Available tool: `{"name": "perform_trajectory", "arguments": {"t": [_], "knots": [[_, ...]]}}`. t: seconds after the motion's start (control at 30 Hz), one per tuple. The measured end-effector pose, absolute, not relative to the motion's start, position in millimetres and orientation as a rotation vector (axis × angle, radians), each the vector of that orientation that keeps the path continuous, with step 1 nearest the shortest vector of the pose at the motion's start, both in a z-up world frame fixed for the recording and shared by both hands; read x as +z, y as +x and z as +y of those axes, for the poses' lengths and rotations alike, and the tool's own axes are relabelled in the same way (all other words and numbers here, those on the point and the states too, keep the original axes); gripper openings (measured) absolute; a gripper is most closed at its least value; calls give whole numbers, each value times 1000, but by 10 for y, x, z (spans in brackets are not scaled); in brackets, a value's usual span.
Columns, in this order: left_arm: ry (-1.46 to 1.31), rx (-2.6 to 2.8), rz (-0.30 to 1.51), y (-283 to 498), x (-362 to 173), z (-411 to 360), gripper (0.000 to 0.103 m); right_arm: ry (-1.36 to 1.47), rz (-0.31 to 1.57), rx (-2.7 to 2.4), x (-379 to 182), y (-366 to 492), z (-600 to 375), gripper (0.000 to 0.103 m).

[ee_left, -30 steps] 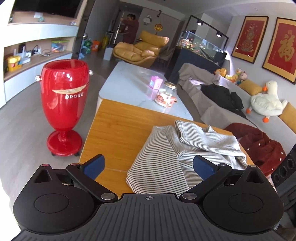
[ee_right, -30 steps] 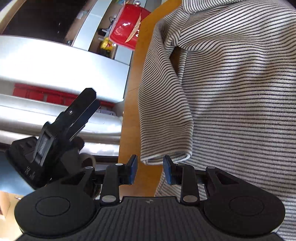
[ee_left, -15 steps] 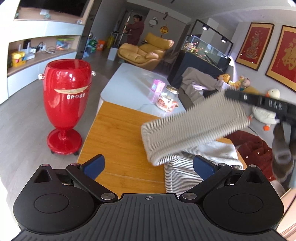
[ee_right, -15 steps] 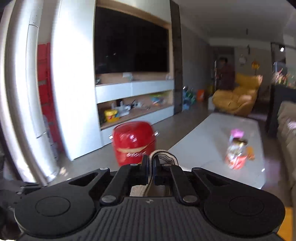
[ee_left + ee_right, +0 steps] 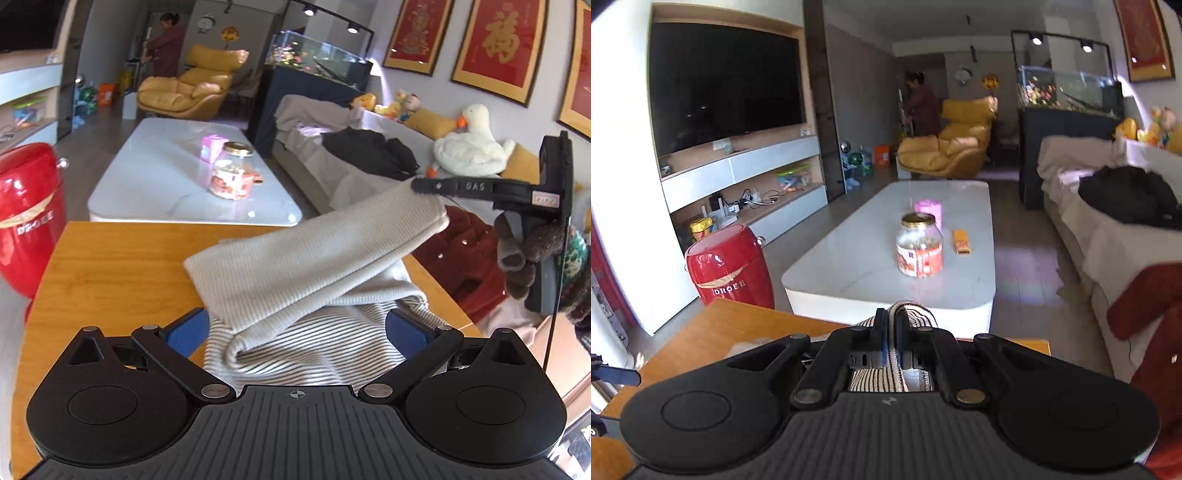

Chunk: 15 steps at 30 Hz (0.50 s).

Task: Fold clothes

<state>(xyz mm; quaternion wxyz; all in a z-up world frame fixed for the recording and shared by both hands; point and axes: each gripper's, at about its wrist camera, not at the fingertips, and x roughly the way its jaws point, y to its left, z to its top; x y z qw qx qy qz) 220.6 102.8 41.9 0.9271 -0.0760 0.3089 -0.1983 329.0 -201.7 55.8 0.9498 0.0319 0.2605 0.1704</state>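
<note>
My right gripper (image 5: 893, 334) has clamped the grey-and-white striped knit garment's (image 5: 314, 266) edge and lifted it off the wooden table (image 5: 110, 258), starting the fold; left gripper (image 5: 297, 328) hangs released.

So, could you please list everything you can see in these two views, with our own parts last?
striped garment: one, grey-white, on wooden table, one end lifted
wooden table: one, orange-brown, nearest
red stool: one, floor beside table
coffee table: one, white, beyond
glass jar: one, on coffee table
pink box: one, behind jar
armchair: one, yellow, far end
plush duck: one, white, on sofa
left gripper: jaws open, over garment
right gripper: jaws shut on garment
</note>
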Motion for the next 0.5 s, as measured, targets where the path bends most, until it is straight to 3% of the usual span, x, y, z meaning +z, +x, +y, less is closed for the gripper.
{"name": "perform_trajectory", "arguments": {"t": [0.23, 0.33, 0.43, 0.5], "knots": [[-153, -415, 707, 2912, 36, 572, 103, 120, 719, 272, -217, 3472, -2092, 6], [-157, -357, 772, 3128, -228, 536, 103, 142, 722, 270, -297, 3403, -2130, 13], [-125, -355, 748, 3119, -327, 515, 103, 158, 656, 284, -127, 3258, -2162, 45], [-92, -358, 738, 3084, -349, 499, 103, 174, 598, 323, 15, 3193, -2118, 56]]}}
